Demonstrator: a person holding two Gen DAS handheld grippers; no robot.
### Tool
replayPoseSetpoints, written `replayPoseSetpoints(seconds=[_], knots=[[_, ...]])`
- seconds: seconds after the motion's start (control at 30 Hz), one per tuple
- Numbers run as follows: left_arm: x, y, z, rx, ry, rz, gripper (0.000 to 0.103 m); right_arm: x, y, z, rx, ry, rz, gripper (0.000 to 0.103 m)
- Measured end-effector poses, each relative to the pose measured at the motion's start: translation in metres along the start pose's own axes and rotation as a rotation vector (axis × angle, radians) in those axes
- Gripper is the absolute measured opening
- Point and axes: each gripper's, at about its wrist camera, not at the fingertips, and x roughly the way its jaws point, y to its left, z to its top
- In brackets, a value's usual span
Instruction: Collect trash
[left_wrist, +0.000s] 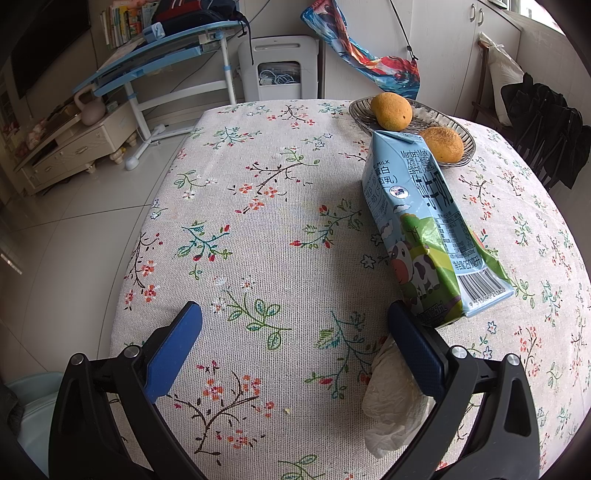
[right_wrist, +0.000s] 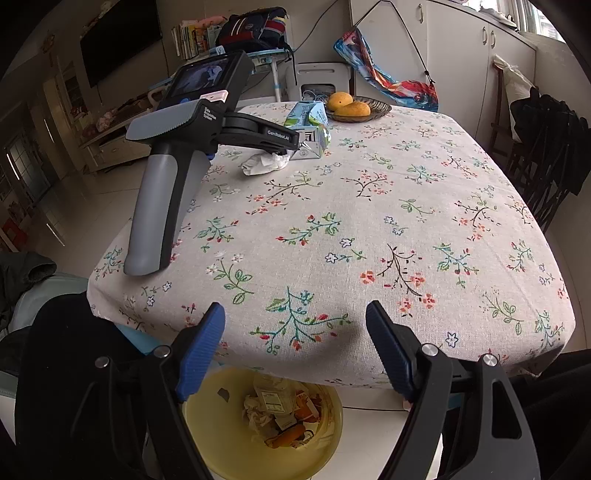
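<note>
Tissue (left_wrist: 395, 402) beside milk carton (left_wrist: 424, 221) | bin (right_wrist: 258, 424) under table edge

The blue milk carton (left_wrist: 424, 221), lying at two o'clock on the tabletop, reads "Member's Mark" and "MILK" beside Chinese characters. The handheld left claw's body (right_wrist: 236, 129) carries "GenRobot.AI".

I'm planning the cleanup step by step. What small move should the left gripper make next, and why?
Probably shift the left gripper slightly right, to straddle the crumpled tissue. Its jaws stand open and empty, and the tissue lies under the right-hand finger rather than between the two, beside the milk carton.
</note>
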Motion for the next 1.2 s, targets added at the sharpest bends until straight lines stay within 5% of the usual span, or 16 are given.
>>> replayPoseSetpoints(seconds=[0.6,0.97,1.2], knots=[[0.0,0.0,0.0,0.0,0.0,0.0,0.097,-0.006,-0.004,0.001,0.033,-0.022,0.049,0.076],[0.0,0.0,0.0,0.0,0.0,0.0,0.097,-0.008,-0.039,0.008,0.211,-0.054,0.149,0.076],[0.0,0.0,0.0,0.0,0.0,0.0,0.097,-0.008,-0.014,0.009,0.102,-0.056,0.141,0.076]])
